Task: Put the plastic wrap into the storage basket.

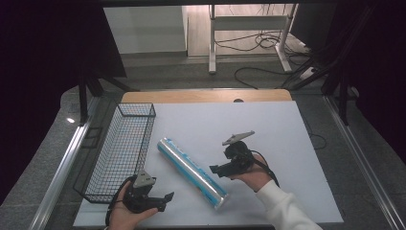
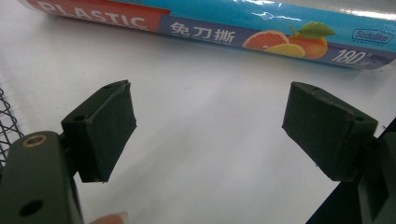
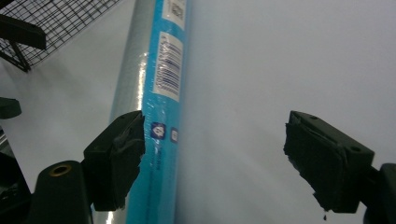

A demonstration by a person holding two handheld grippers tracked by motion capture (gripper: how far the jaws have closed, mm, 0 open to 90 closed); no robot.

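Observation:
A long roll of plastic wrap (image 1: 191,172) in a blue printed sleeve lies diagonally on the white table top (image 1: 273,129). My left gripper (image 1: 165,201) is near the front edge, left of the roll's near end, and is open. In the left gripper view its jaws (image 2: 208,126) stand wide apart over bare table, with the roll (image 2: 261,32) lying across beyond them. My right gripper (image 1: 216,169) is just right of the roll's middle, open and pointing at it. In the right gripper view the roll (image 3: 159,93) runs past the left pad (image 3: 116,158), with nothing between the jaws.
A black wire basket (image 1: 122,148) stands along the table's left edge, close to the roll's far end, and its mesh (image 3: 56,23) appears in the right gripper view too. Beyond the table are desk legs and loose cables on the floor.

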